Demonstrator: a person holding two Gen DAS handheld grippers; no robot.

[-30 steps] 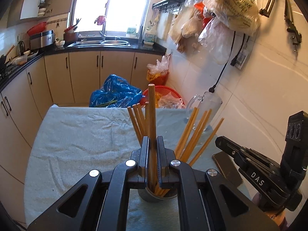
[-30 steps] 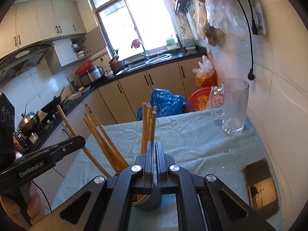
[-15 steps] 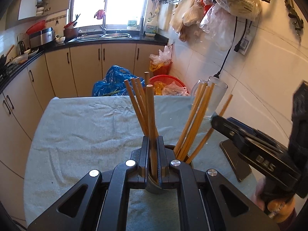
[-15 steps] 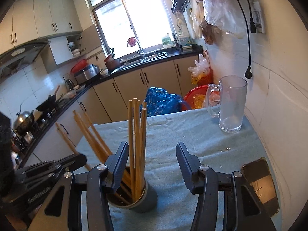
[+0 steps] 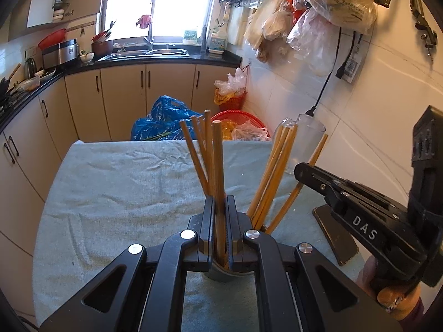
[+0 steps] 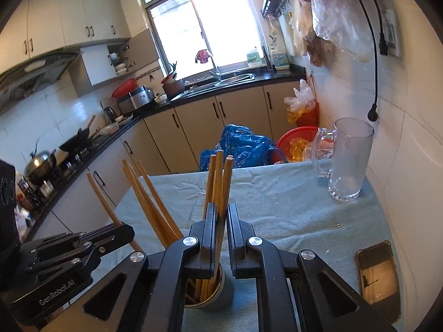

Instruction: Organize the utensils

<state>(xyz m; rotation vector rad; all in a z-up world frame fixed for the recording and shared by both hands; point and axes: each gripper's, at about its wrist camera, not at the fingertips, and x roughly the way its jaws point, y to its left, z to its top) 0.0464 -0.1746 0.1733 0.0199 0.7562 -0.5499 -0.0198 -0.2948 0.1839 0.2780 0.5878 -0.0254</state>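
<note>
A grey metal cup stands on the table's blue-grey cloth and holds several wooden chopsticks that fan out. My left gripper is shut on one upright chopstick whose lower end is inside the cup. My right gripper is nearly closed around the upright chopsticks in the cup; I cannot tell whether it grips them. Each gripper shows in the other's view, the right gripper on the right and the left gripper on the left.
A glass mug stands at the table's far right by the tiled wall. A phone lies flat at the near right. Beyond the far table edge are a blue bag and red baskets.
My left gripper has lowered its chopstick into the cup. My right gripper was shut, opened wide half a second ago, and has now closed to a narrow gap around the upright chopsticks.
</note>
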